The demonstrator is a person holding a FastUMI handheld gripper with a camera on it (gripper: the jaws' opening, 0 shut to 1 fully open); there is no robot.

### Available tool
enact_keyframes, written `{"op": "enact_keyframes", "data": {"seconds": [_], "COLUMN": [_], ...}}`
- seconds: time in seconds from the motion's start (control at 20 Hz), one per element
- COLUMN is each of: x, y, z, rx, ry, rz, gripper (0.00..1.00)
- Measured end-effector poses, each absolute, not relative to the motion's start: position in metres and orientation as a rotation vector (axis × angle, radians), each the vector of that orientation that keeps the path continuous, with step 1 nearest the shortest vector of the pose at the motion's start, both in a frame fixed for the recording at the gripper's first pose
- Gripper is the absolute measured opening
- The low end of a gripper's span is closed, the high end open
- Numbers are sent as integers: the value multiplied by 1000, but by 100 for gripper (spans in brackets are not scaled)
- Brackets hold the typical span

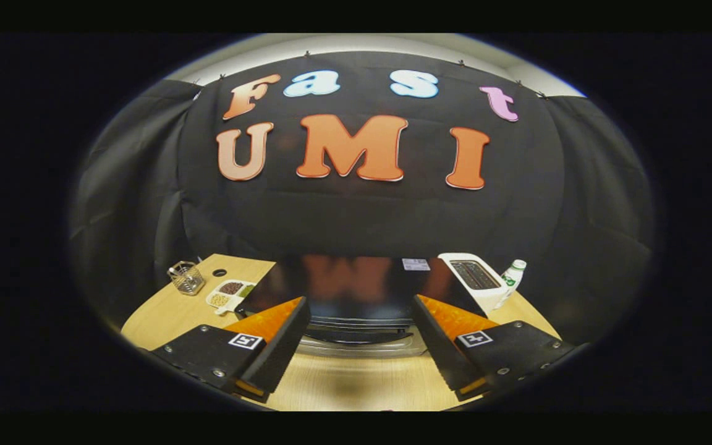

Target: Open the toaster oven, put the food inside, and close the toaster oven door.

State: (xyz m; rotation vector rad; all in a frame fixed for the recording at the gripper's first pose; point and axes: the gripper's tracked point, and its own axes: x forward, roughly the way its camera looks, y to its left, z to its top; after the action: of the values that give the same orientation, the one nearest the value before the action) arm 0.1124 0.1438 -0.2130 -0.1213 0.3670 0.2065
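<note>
Tongs (356, 334) spread wide apart, holding nothing, hovering over the near part of the bench (164, 315) and aimed at the toaster oven (356, 290). Oven sits dead ahead of the fingers, black glossy top, what looks like the door handle (356, 337) showing in the gap between them, low at the oven front; door looks closed, so opening judged not yet done. Food probably the divided snack tray (230, 292) just beside the oven's left side, toward the left edge of the bench; contents too small to name. Wire basket (186, 278) further left near the far left corner. White slot toaster (476, 278) touching or just beside the oven's right side, small bottle (512, 275) behind it at the right edge.

Risks, judged: handle sits low and partly hidden, so the fingers could close above it and skid on the shiny top or the glass. Pulling too straight may drag the whole oven forward instead of swinging the door. Wide fingers could clip the snack tray on the left while approaching, spilling it. Toaster and bottle crowd the right side, and a knock could tip the bottle off the edge
</note>
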Motion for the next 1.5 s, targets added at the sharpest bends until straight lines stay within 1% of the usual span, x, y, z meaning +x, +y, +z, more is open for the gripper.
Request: {"op": "enact_keyframes", "data": {"seconds": [0.4,0.8,1.15,1.5], "x": [125,124,86,39], "y": [150,150,141,130], "z": [-266,-275,-280,-301], "rx": [-113,-55,-70,-67], "ry": [493,520,552,591], "rz": [199,182,175,169], "gripper": [99,99,100,99]}}
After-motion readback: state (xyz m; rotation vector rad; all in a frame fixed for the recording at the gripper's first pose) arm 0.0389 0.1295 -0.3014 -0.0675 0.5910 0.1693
